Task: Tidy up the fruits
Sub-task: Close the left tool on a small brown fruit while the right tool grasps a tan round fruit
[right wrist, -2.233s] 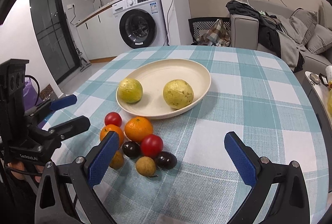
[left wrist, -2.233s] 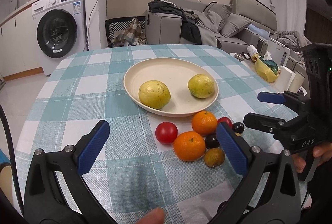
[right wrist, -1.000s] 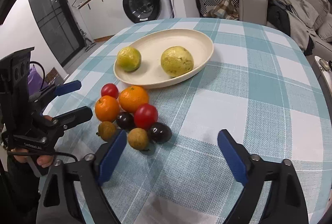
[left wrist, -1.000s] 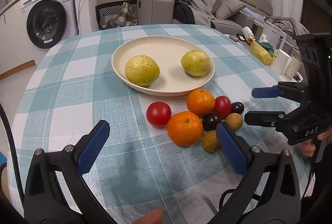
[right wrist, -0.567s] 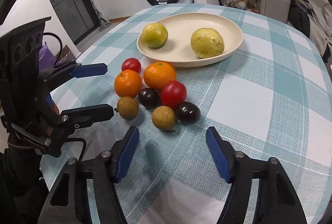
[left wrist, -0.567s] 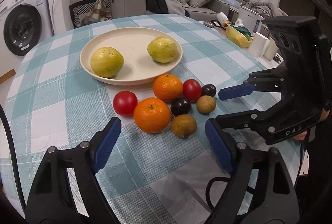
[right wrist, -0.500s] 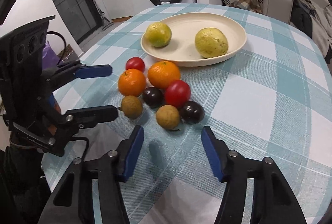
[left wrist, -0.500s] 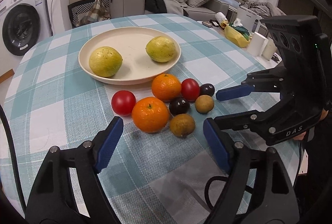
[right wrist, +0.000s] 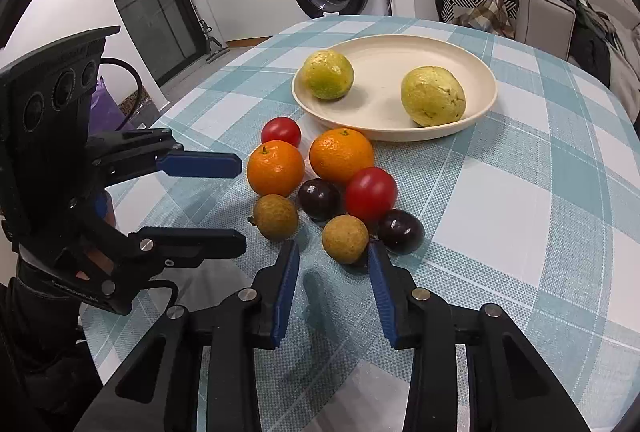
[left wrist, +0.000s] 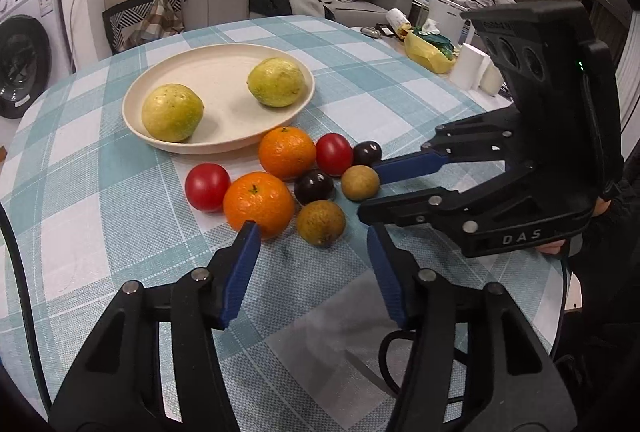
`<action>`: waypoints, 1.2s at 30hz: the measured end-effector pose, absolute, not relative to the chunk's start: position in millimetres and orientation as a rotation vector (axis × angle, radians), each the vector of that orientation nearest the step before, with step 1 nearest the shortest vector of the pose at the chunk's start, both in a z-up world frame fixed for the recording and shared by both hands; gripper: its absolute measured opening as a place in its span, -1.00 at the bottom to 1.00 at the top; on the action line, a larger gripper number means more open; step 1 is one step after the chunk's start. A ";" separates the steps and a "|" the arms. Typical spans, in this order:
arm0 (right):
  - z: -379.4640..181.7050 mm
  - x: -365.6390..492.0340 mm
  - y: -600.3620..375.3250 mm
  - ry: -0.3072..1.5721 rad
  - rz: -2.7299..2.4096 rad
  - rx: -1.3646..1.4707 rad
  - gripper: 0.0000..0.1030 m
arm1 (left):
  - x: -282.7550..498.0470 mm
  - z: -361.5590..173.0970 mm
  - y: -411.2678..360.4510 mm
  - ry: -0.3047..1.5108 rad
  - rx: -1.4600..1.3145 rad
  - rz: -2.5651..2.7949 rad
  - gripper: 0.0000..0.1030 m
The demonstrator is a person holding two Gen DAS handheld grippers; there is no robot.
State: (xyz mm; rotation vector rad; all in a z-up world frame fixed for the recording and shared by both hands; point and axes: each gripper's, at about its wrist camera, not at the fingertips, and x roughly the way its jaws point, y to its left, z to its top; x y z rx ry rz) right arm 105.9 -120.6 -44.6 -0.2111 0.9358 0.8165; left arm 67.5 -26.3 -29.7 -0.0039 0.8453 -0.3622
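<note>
Left gripper (left wrist: 314, 234) sits low, jaws half-spread, empty, brown fruit (left wrist: 320, 223) at 12 o'clock. Right gripper (right wrist: 334, 252) likewise, a second brown fruit (right wrist: 345, 239) between its tips.

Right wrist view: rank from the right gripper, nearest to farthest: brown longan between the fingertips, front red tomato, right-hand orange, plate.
From the right gripper:
1. Brown longan, right at the fingertips, just ahead.
2. Red tomato, behind it, slightly right.
3. Orange, farther back, by the plate's near rim.
4. Plate, farthest, holding two yellow-green fruits.
</note>
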 end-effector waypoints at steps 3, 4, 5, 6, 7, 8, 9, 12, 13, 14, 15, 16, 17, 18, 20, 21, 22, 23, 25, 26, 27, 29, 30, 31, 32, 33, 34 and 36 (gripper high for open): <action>-45.5 107.6 -118.1 0.934 0.806 -0.207 -0.27 | 66.0 -31.7 -31.3 0.850 0.008 -0.368 -0.01; -45.6 107.5 -117.7 0.932 0.803 -0.206 -0.27 | 66.2 -32.2 -32.2 0.849 0.011 -0.365 -0.01; -45.7 107.7 -116.9 0.929 0.798 -0.209 -0.28 | 66.2 -32.2 -32.6 0.846 0.011 -0.364 -0.01; -45.8 107.4 -116.9 0.926 0.795 -0.211 -0.32 | 66.6 -32.4 -32.8 0.846 0.011 -0.363 -0.01; -45.7 107.3 -116.6 0.921 0.793 -0.213 -0.39 | 67.4 -32.5 -32.8 0.846 0.010 -0.363 -0.01; -45.5 107.1 -116.4 0.917 0.791 -0.215 -0.42 | 68.1 -32.5 -32.6 0.849 0.007 -0.361 -0.01; -45.4 107.1 -116.3 0.915 0.790 -0.215 -0.46 | 68.3 -32.7 -33.0 0.849 0.006 -0.361 -0.01; -44.9 106.3 -116.4 0.910 0.793 -0.220 -0.50 | 68.5 -32.8 -34.9 0.851 0.014 -0.371 -0.01; -44.4 105.8 -116.4 0.907 0.797 -0.222 -0.50 | 68.3 -32.7 -35.7 0.850 0.015 -0.378 -0.01; -43.7 105.1 -116.4 0.903 0.800 -0.225 -0.50 | 68.1 -32.8 -36.8 0.852 0.015 -0.386 -0.01; -42.6 104.3 -116.7 0.897 0.802 -0.226 -0.50 | 67.8 -33.3 -38.2 0.854 0.018 -0.391 -0.01; -41.8 103.9 -116.9 0.894 0.803 -0.225 -0.50 | 67.9 -33.8 -39.4 0.855 0.022 -0.392 -0.02; -40.9 104.2 -117.5 0.892 0.805 -0.223 -0.50 | 68.5 -34.8 -40.7 0.858 0.025 -0.394 -0.03; -40.3 104.5 -118.2 0.890 0.805 -0.222 -0.50 | 69.0 -35.9 -41.9 0.862 0.027 -0.397 -0.05; -39.3 105.2 -120.2 0.889 0.802 -0.217 -0.50 | 71.0 -37.6 -43.4 0.868 0.027 -0.395 -0.16; -39.1 105.4 -120.7 0.889 0.801 -0.215 -0.50 | 72.4 -38.4 -43.4 0.871 0.024 -0.390 -0.16; -38.8 105.6 -121.2 0.889 0.799 -0.214 -0.50 | 74.0 -39.4 -43.7 0.876 0.020 -0.387 -0.17; -38.7 106.0 -121.6 0.889 0.798 -0.214 -0.50 | 75.4 -40.3 -44.3 0.878 0.020 -0.381 -0.20; -38.3 106.5 -122.1 0.887 0.797 -0.213 -0.50 | 77.7 -41.5 -46.6 0.883 0.024 -0.368 -0.27; -38.1 106.8 -122.2 0.887 0.797 -0.214 -0.50 | 78.9 -41.9 -47.5 0.884 0.022 -0.362 -0.31; -37.6 106.8 -122.1 0.886 0.797 -0.213 -0.50 | 79.6 -42.4 -48.9 0.883 0.022 -0.356 -0.34; -37.1 106.9 -122.5 0.884 0.797 -0.211 -0.50 | 82.7 -44.2 -51.6 0.886 0.029 -0.339 -0.42; -36.9 107.1 -122.9 0.883 0.796 -0.211 -0.50 | 83.9 -45.3 -52.5 0.889 0.031 -0.330 -0.44; -36.7 107.3 -123.0 0.882 0.796 -0.212 -0.50 | 85.0 -46.1 -53.6 0.893 0.032 -0.324 -0.50; -36.7 106.8 -123.4 0.882 0.796 -0.212 -0.50 | 85.3 -45.8 -53.7 0.890 0.030 -0.322 -0.50; -36.5 107.0 -123.4 0.881 0.795 -0.211 -0.50 | 84.3 -44.9 -53.5 0.882 0.029 -0.324 -0.50; -36.4 107.1 -123.4 0.881 0.795 -0.211 -0.50 | 83.7 -43.8 -52.9 0.874 0.026 -0.330 -0.50; -36.1 107.1 -123.8 0.880 0.795 -0.210 -0.50 | 83.7 -43.5 -51.9 0.869 0.025 -0.331 -0.50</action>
